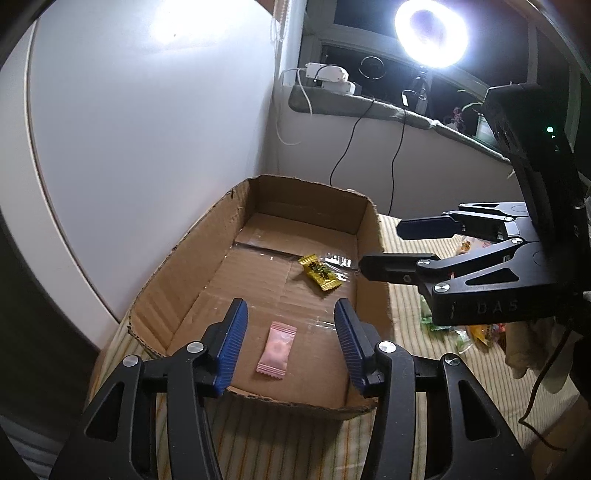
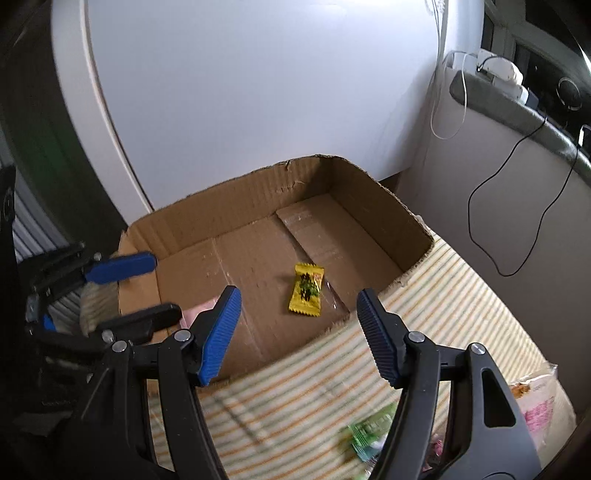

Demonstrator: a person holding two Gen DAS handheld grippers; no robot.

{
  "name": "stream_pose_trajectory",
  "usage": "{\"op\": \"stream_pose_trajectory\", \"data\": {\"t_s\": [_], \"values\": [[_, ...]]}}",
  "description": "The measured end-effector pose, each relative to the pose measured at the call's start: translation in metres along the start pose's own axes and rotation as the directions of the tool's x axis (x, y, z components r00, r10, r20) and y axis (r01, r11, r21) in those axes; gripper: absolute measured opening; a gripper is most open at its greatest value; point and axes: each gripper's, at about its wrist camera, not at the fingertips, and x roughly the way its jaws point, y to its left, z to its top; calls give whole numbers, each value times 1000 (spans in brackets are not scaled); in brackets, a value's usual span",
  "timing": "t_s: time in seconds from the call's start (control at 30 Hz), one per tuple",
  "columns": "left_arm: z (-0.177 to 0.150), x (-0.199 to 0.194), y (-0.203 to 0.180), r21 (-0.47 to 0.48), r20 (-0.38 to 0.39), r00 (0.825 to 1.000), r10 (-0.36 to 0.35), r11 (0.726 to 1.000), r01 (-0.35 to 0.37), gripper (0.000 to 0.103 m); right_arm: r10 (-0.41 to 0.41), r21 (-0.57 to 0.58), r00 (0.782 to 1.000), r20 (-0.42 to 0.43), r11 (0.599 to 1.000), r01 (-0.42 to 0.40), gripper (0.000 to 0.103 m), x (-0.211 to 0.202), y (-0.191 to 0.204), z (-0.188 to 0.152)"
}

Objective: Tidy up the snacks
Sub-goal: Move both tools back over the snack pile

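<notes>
An open cardboard box (image 1: 373, 236) lies on a striped cloth; it also shows in the right wrist view (image 2: 236, 206). Inside lie a yellow candy packet (image 1: 320, 274) (image 2: 306, 290) and a pink candy packet (image 1: 276, 349), partly hidden in the right wrist view (image 2: 195, 310). My left gripper (image 1: 290, 347) is open and empty, hovering over the pink packet at the box's near end. My right gripper (image 2: 299, 332) is open and empty, above the box's near wall; in the left wrist view it (image 1: 391, 245) reaches in from the right.
Loose snack packets (image 2: 373, 428) (image 1: 476, 332) lie on the striped cloth (image 2: 461, 314) beside the box. A white panel (image 1: 147, 147) stands behind the box. A ledge (image 1: 369, 107) carries chargers, cables and a bright ring lamp (image 1: 430, 31).
</notes>
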Motion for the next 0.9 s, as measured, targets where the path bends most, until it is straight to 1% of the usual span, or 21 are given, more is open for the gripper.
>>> {"op": "stream_pose_trajectory", "data": {"t_s": [0.1, 0.13, 0.17, 0.3, 0.47, 0.67, 0.73, 0.9], "values": [[0, -4, -5, 11, 6, 1000, -3, 1000, 3, 48, -34, 31, 999, 8, 999, 33, 70, -8, -8, -6], [0, -6, -7, 13, 7, 1000, -4, 1000, 4, 53, -42, 48, 999, 14, 998, 42, 70, -11, -12, -8], [0, -7, -9, 14, 9, 1000, -6, 1000, 6, 54, -47, 66, 999, 16, 997, 45, 70, -15, -17, -10], [-1, -10, -20, 26, 11, 1000, -24, 999, 24, 54, -48, 139, 999, 20, 989, 45, 70, -32, -39, -28], [-2, -11, -38, 48, 5, 999, -54, 997, 53, 54, -119, 195, 992, 34, 975, 111, 70, -59, -58, -57], [-6, -6, -65, 76, -14, 994, -104, 992, 105, 54, -188, 312, 981, 37, 935, 167, 70, -97, -95, -103], [-8, -3, -75, 80, -28, 992, -127, 988, 129, 54, -215, 348, 976, 37, 918, 190, 70, -110, -107, -120], [-15, 4, -97, 85, -63, 982, -176, 980, 181, 54, -250, 419, 968, 22, 881, 218, 70, -131, -131, -154]]}}
